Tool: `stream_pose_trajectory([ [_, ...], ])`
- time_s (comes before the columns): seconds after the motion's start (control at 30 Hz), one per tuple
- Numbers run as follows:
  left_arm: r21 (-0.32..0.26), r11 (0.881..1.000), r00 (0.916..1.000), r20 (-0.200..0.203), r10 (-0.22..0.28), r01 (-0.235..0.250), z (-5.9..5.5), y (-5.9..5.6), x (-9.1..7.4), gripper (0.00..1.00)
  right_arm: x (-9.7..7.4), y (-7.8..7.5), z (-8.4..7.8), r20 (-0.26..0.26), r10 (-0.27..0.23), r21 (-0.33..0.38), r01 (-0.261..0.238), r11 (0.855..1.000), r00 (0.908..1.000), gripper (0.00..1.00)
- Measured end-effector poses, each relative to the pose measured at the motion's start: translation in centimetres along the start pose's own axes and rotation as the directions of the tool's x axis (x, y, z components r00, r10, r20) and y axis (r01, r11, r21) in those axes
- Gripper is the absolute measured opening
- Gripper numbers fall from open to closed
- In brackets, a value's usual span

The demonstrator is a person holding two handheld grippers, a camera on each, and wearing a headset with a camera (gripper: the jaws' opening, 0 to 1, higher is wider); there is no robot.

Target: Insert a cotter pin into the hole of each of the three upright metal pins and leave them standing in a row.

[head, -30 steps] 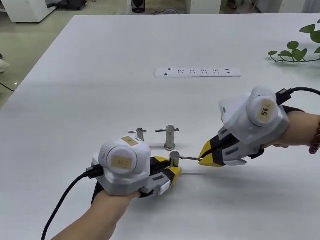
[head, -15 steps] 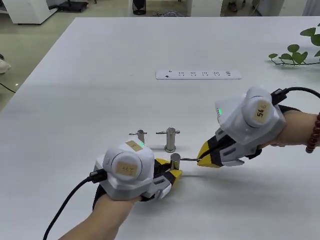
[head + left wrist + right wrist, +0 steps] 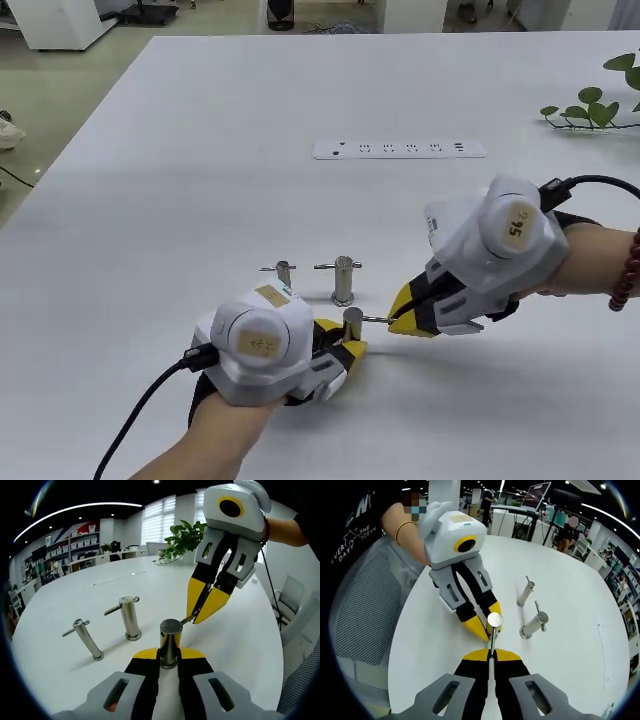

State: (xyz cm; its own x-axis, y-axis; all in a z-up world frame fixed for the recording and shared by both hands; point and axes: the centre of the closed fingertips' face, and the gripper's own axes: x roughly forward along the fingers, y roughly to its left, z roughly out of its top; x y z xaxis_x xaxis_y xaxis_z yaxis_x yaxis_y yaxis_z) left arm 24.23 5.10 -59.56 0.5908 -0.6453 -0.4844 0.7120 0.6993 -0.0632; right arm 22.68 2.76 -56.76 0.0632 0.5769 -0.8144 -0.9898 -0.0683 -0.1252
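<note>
Three upright metal pins stand on the white table. The far two, one pin and another, each carry a cotter pin through the top. The nearest pin is clamped by my left gripper, which is shut on its lower shaft. My right gripper is shut on a thin cotter pin whose tip meets the head of that pin. In the left gripper view the right gripper comes in from the upper right.
A white power strip lies farther back on the table. A green plant is at the far right edge. A black cable trails from the left gripper toward the near edge. Chairs and office shelves surround the table.
My right gripper has edged left, bringing the cotter pin closer into the head of the held pin. The left gripper and the two far pins stay put.
</note>
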Motion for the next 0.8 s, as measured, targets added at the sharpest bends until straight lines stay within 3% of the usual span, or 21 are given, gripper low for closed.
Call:
stream_pose_trajectory([
  [0.8, -0.002, 1.000, 0.9998, 0.001, 0.020, -0.020, 0.0, 0.0, 0.3, 0.10, 1.1, -0.6, 1.7, 0.030, -0.058, 0.009, 0.058, 0.998, 0.9979, 0.02],
])
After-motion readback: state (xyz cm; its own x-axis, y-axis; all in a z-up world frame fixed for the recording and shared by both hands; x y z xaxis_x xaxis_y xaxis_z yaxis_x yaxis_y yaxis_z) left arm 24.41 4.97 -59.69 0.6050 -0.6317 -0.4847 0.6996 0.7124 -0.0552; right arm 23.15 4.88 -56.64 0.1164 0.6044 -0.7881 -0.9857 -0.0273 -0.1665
